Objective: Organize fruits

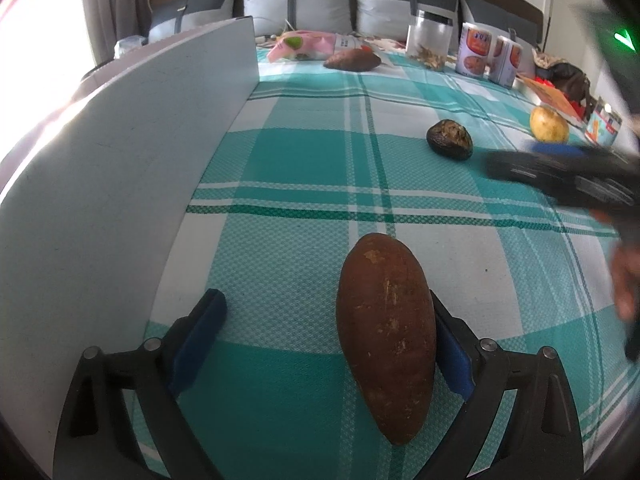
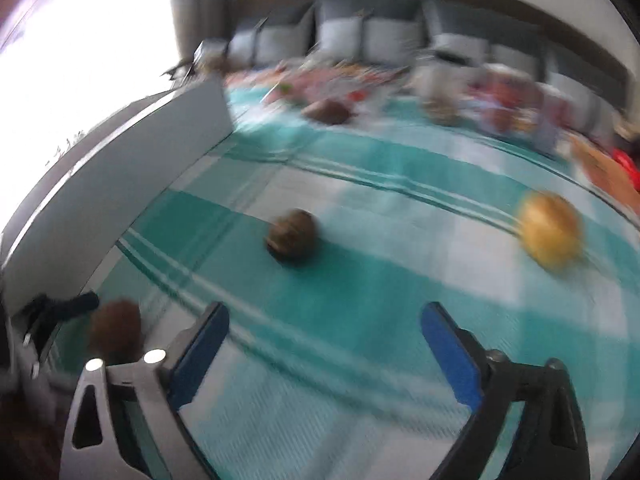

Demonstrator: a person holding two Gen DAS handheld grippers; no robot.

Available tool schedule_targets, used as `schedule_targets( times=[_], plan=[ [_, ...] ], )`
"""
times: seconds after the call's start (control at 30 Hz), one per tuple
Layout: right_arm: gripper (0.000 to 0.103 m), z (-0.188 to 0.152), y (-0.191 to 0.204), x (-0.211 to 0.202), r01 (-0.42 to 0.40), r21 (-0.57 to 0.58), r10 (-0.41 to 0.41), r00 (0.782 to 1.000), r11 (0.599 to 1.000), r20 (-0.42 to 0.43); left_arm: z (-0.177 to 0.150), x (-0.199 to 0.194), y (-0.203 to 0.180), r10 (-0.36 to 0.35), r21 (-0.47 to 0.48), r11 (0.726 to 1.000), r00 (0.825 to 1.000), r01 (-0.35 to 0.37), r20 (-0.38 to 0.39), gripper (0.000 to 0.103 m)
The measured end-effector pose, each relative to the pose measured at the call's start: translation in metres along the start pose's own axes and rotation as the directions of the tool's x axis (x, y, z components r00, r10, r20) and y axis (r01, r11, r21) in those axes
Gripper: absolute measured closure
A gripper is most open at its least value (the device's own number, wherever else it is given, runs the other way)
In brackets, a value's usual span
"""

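Note:
A long brown sweet potato (image 1: 386, 332) lies on the teal plaid cloth between the jaws of my left gripper (image 1: 332, 336). The jaws stand wide open; the right pad (image 1: 452, 356) is against it, the left pad (image 1: 200, 340) is apart. A dark avocado (image 1: 449, 139) and a yellow fruit (image 1: 549, 124) lie further right. My right gripper (image 2: 324, 340) is open and empty above the cloth, with the avocado (image 2: 291, 239) ahead and the yellow fruit (image 2: 550, 236) to the right. The right wrist view is blurred. The right gripper also shows in the left wrist view (image 1: 560, 168).
A white board (image 1: 120, 168) stands upright along the left. A second brown sweet potato (image 1: 352, 60), a pink bag (image 1: 304, 44), a clear jar (image 1: 428, 40) and cans (image 1: 488, 56) stand at the far side before grey pillows (image 1: 300, 4).

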State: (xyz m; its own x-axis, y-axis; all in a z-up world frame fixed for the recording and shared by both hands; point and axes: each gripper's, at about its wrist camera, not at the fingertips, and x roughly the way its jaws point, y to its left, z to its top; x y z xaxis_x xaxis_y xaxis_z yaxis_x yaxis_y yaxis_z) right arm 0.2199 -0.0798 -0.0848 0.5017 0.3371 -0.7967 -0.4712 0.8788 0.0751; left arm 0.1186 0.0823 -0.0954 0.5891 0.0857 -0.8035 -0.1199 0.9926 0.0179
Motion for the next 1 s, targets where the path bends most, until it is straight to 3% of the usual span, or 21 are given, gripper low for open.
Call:
schedule_targets(
  times=[0.1, 0.2, 0.23, 0.3, 0.47, 0.63, 0.97, 1.0],
  plan=[
    [0.020, 0.025, 0.016, 0.039, 0.025, -0.053, -0.029, 0.997, 0.998, -0.076, 0.000, 0.000, 0.000, 0.000, 0.000, 1.000, 1.000, 0.000, 0.000, 0.007],
    [0.024, 0.035, 0.019, 0.060, 0.043, -0.026, -0.045, 0.993, 0.999, -0.110, 0.000, 0.000, 0.000, -0.001, 0.000, 1.000, 1.000, 0.001, 0.000, 0.007],
    [0.030, 0.036, 0.019, 0.061, 0.043, -0.011, -0.044, 0.993, 0.999, -0.107, 0.000, 0.000, 0.000, -0.001, 0.000, 1.000, 1.000, 0.001, 0.000, 0.007],
    [0.062, 0.038, 0.020, 0.059, 0.056, -0.003, -0.056, 0.995, 0.998, -0.081, 0.000, 0.000, 0.000, -0.001, 0.000, 1.000, 1.000, 0.001, 0.000, 0.007],
    [0.062, 0.032, 0.023, 0.051, 0.027, -0.022, -0.028, 0.997, 0.999, -0.073, 0.000, 0.000, 0.000, -0.001, 0.000, 1.000, 1.000, 0.001, 0.000, 0.007],
    [0.062, -0.008, 0.009, 0.014, 0.009, -0.050, -0.013, 0.996, 0.999, -0.083, 0.000, 0.000, 0.000, -0.001, -0.001, 1.000, 1.000, 0.001, 0.000, 0.007],
    [0.062, -0.117, -0.063, -0.070, 0.175, 0.067, -0.173, 0.984, 0.982, -0.035, 0.000, 0.000, 0.000, 0.000, 0.000, 1.000, 1.000, 0.000, 0.000, 0.007],
    [0.056, -0.121, -0.066, -0.073, 0.181, 0.080, -0.180, 0.983, 0.980, -0.023, 0.000, 0.000, 0.000, 0.001, 0.000, 1.000, 1.000, -0.001, 0.000, 0.007]
  ],
)
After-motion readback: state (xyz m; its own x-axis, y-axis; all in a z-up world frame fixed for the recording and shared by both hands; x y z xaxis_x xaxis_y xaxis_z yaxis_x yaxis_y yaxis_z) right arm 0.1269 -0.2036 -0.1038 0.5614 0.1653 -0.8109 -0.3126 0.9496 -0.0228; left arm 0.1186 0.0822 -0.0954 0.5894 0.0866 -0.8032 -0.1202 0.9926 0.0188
